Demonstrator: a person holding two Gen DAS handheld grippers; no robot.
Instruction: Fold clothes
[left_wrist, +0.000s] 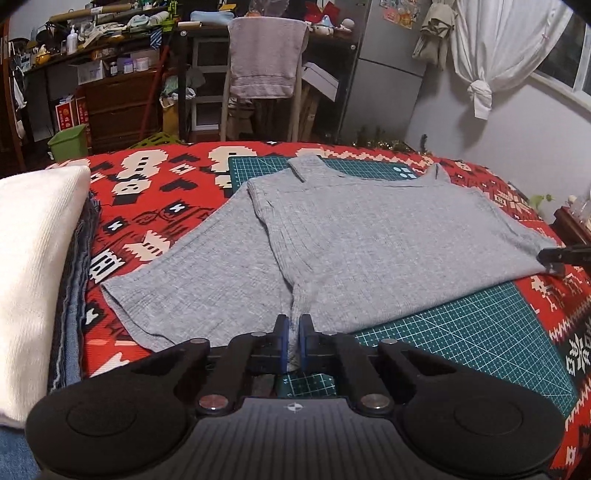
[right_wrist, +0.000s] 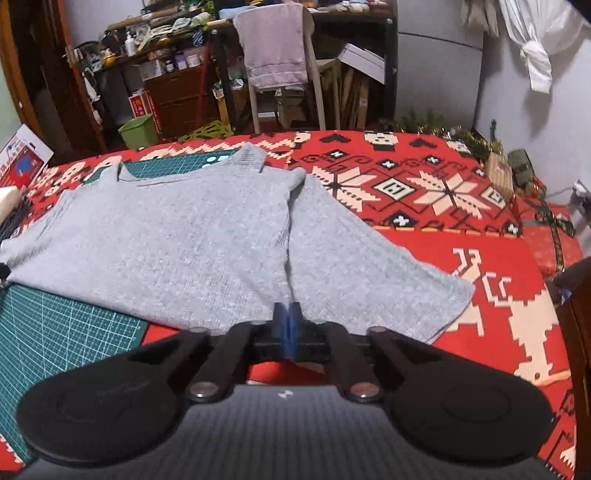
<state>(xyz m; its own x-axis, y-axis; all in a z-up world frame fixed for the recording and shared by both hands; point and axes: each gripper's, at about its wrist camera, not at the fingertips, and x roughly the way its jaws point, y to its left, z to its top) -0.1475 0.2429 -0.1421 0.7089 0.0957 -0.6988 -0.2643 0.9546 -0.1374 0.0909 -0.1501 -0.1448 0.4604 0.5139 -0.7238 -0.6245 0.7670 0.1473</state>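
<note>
Bed (left_wrist: 155, 218) with a red patterned blanket carries everything. Green cutting mat (left_wrist: 461, 343) lies on it, and the grey sweater (left_wrist: 369, 240) is spread flat over the mat, collar at the far side, hem toward the camera, both sleeves splayed out to the sides. Folded stack (left_wrist: 40, 280) of white and denim sits at the bed's left edge, just beside the left sleeve.

Left gripper (left_wrist: 294, 325) is at the near hem where the left sleeve meets the body; jaws nearly closed with a strip of grey knit between the pads, so clenched on the sweater. Right gripper (right_wrist: 287, 314) is at the matching spot on the right side; jaws pressed tight together right at the hem edge. Probably pinching the knit too, but the cloth between the pads isn't clearly visible in the right wrist view.

Step in hand, as I judge it: both bottom corners of the body gripped, 2 sleeves not folded in. That fits either lifting the hem to fold it toward the collar, or just tugging the sweater flat on the mat.

Any next move needs both grips held evenly so the hem stays straight and the loose sleeves don't bunch underneath.
</note>
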